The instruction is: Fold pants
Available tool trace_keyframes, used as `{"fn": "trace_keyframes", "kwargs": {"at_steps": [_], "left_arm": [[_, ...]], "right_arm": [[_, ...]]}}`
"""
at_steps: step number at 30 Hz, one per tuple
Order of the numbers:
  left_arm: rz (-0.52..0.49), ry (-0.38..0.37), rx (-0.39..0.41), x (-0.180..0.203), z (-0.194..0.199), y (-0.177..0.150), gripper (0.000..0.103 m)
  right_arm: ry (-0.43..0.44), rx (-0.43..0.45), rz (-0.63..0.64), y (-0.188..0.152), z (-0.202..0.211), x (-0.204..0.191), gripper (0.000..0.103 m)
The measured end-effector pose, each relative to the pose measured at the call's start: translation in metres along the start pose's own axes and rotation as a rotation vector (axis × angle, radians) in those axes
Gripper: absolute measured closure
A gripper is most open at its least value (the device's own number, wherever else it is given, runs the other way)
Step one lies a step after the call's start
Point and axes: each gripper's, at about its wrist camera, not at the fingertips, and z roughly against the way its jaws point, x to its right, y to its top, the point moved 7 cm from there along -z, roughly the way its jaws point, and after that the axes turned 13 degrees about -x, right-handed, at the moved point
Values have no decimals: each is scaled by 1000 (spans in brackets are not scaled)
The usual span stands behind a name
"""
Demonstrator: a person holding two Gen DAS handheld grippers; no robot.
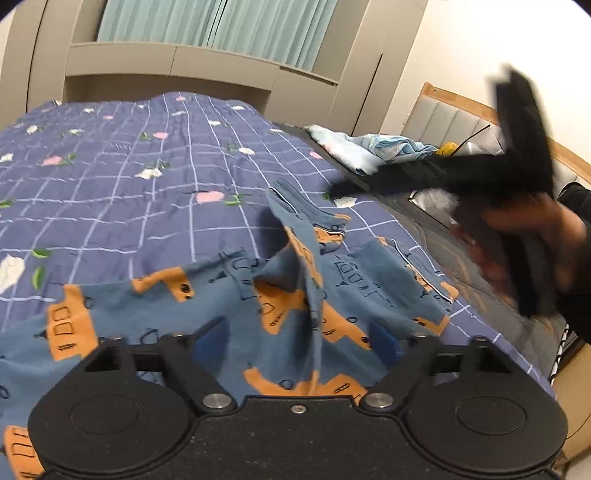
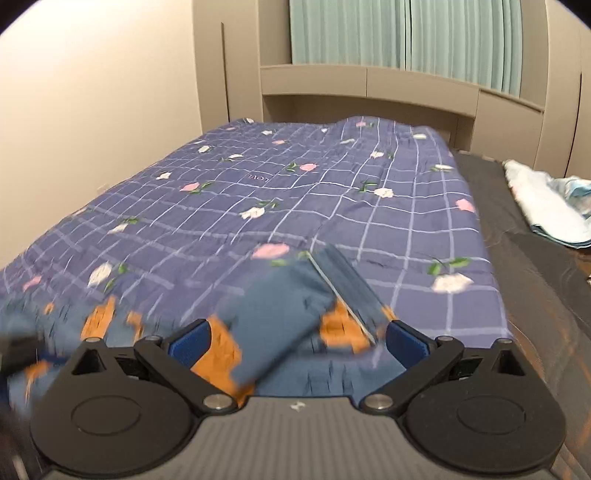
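Left wrist view: the pants (image 1: 295, 295) are seen bunched on the quilt (image 1: 129, 184), left gripper (image 1: 299, 343) spread wide, nothing held. Right gripper (image 2: 295, 341) is likewise gaping, empty.

A bed with a blue checked, flowered quilt (image 2: 295, 206) stands before beige built-in cabinets (image 2: 369, 83) and pale green curtains (image 2: 406, 33), a cream wall (image 2: 92, 110) on one side, a padded wood-framed headboard (image 1: 450, 118) on the other.

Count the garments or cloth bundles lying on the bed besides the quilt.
2. The blue pants with orange print lie rumpled on the quilt near both grippers; a pale blue bundle sits at the bed's far right. More may be hidden.
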Motion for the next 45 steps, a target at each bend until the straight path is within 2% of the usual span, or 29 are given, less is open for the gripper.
{"fn": "trace_keyframes", "kwargs": {"at_steps": [5,8,10,12,15,16,17,19,20,23,27,32,38,42,45], "left_arm": [[20,-30,-31,0,-9,3,70],[19,-46,-36,4,-12,5,83],[14,-52,-33,8,-14,7,87],[7,-56,-25,13,-14,7,89],[1,-51,-21,17,-15,8,99],[-2,-49,-23,18,-15,8,102],[-7,-47,-23,19,-15,8,102],[-19,-37,-14,21,-13,8,103],[-27,-31,-8,22,-12,9,103],[-51,-18,12,28,-5,10,103],[-115,3,37,40,4,11,103],[-229,27,35,60,10,0,103],[-332,36,-46,67,4,-30,103],[-354,62,-96,61,-5,-43,103],[-367,79,-118,60,-9,-49,103]], "right_arm": [[-6,-54,-32,43,-41,-11,0],[-37,-96,-42,56,-63,-16,2],[-77,-129,-43,61,-79,-18,8],[-112,-173,-33,62,-92,-21,9],[-188,-222,9,59,-106,-22,22],[-201,-240,15,57,-110,-22,29],[-197,-247,8,56,-112,-21,34],[-164,-244,-35,54,-108,-14,75],[-150,-238,-54,53,-105,-10,87],[-141,-180,-84,52,-85,2,99],[-134,-62,-113,45,-37,22,99],[-158,58,-159,8,28,49,100],[-129,62,-293,-75,55,73,100],[-90,32,-383,-125,48,80,100],[-50,5,-437,-149,38,84,100]]}}
